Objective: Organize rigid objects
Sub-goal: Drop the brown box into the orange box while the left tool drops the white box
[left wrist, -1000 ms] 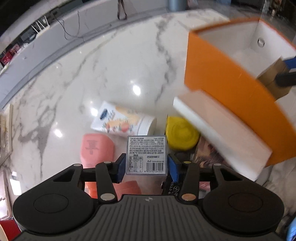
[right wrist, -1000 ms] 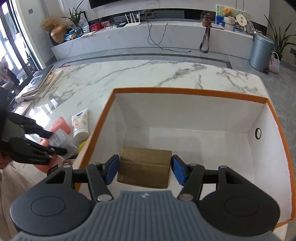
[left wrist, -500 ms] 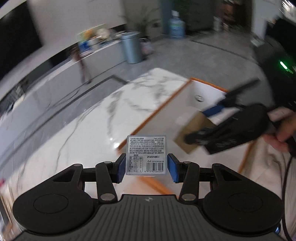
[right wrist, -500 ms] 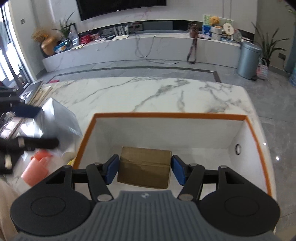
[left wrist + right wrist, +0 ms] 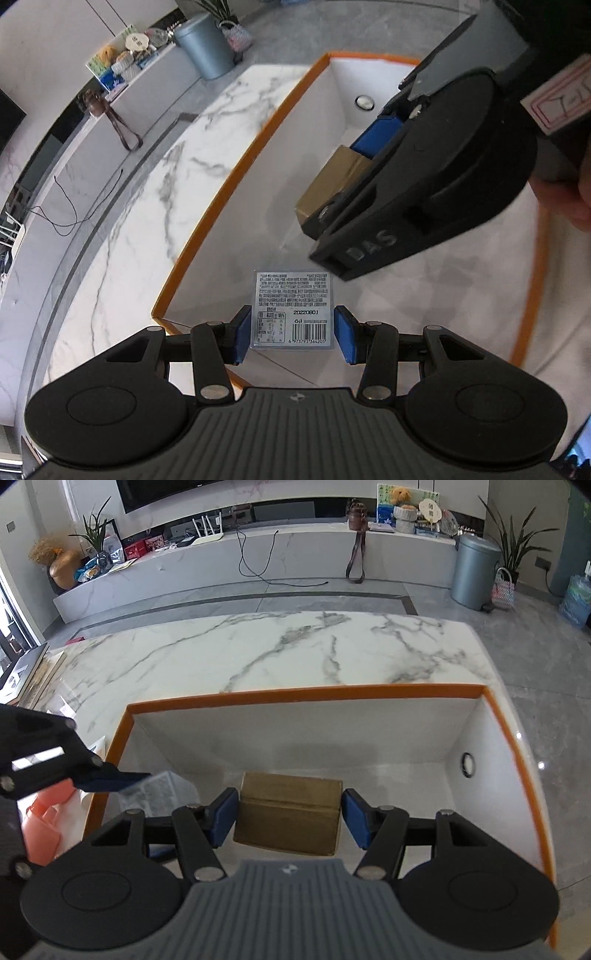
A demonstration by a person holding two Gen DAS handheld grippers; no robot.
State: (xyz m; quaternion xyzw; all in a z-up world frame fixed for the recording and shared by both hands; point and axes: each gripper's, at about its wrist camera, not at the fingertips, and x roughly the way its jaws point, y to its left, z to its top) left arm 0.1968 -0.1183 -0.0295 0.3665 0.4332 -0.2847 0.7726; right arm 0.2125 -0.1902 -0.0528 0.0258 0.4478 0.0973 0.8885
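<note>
We are holding two grippers over one orange-rimmed white box (image 5: 491, 716) that is sitting on the marble table (image 5: 258, 646). Our left gripper (image 5: 292, 329) is clenching one clear packet (image 5: 291, 308) between its blue pads, with the printed label and barcode facing the camera and the packet's longer side running away from the gripper, above the box's near corner. Our right gripper (image 5: 289, 814) is clenching one brown cardboard box (image 5: 290, 821), its long axis running across from pad to pad, low inside the white box near its floor. One pink container (image 5: 44, 823) is lying on the table just outside the box's left wall.
</note>
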